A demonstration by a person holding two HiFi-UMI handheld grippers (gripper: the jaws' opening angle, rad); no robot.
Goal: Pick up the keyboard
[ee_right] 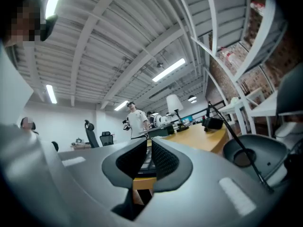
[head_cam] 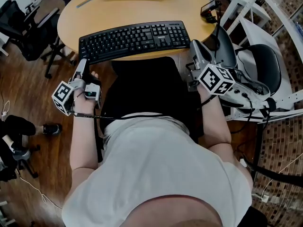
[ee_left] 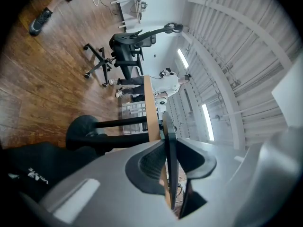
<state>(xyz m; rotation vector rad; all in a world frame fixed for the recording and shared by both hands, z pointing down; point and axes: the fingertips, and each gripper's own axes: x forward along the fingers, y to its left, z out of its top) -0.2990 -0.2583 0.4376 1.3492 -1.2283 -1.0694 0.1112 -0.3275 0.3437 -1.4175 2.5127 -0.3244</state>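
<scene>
**A:** Where is the keyboard (head_cam: 135,40)?

**B:** The black keyboard lies flat on the round wooden table (head_cam: 142,8), along the edge nearest the person.

**A:** And the left gripper (head_cam: 83,63)?

**B:** It is at the keyboard's left end and points level. Its own view shows the jaws clamped on the thin black edge of that end, with the table's rim right beside it.

**A:** And the right gripper (head_cam: 194,45)?

**B:** It is at the keyboard's right end. Its jaws stand slightly apart, with only a narrow slit between the pads. Keys show through the slit, and neither pad presses on anything.

**A:** What is around them?

**B:** A black office chair (head_cam: 265,65) stands just right of the table and another chair (head_cam: 28,30) stands to the left, both on a wooden floor (head_cam: 33,93).
</scene>
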